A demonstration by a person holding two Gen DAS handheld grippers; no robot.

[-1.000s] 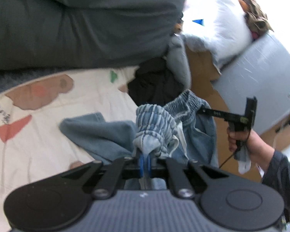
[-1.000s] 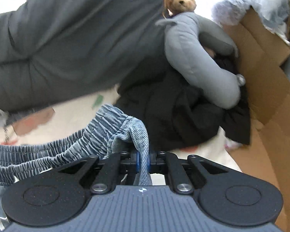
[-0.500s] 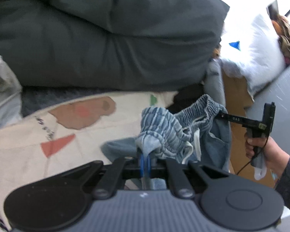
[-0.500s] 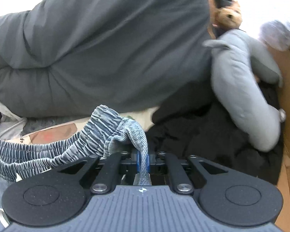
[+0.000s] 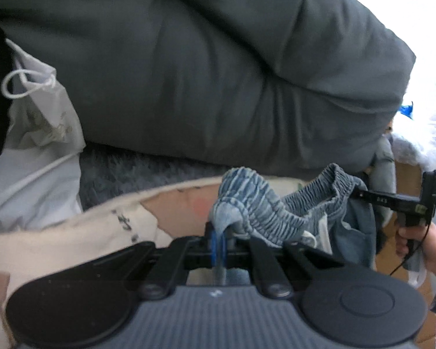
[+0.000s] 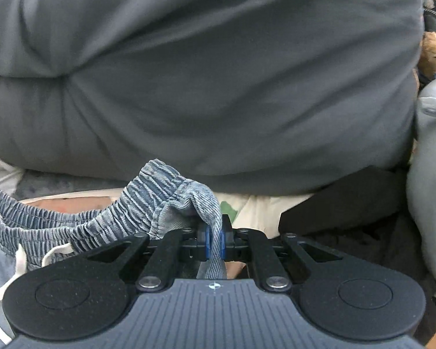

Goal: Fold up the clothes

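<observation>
Jaws of both grippers are pinched nearly together on the elastic waistband of one pair of denim shorts [image 5: 264, 212]. L gripper [image 5: 218, 242]: blue pads closed to a narrow slit w/ a fold of waistband fabric clamped between them, cloth tail hanging down through the slit. R gripper [image 6: 214, 242]: same state, pads closed on a bunched fold at the opposite end of the waistband; in the L wrist view this gripper shows side-on at far right, held by the person's hand [image 5: 418, 241], its tip buried in the waistband edge. Shorts hang lifted between the two grips, waistband stretched across, lighter leg fabric drooping below, white drawcord [image 6: 17, 264] dangling at lower left of the R view. Surroundings, largest first: dark grey duvet [image 5: 206, 67] piled up and filling the upper half of both views, directly ahead of the grippers; cream sheet w/ pink and red print [image 5: 101, 226] beneath the shorts; black garment [image 6: 360, 212] crumpled at right, just beside a pale grey plush body [image 6: 430, 180]; white drawstring bag [image 5: 40, 110] at left edge; fluffy grey blanket [image 5: 136, 168] between duvet and sheet; brown teddy bear [image 6: 434, 55] at far right, partly cut off by the frame edge.
</observation>
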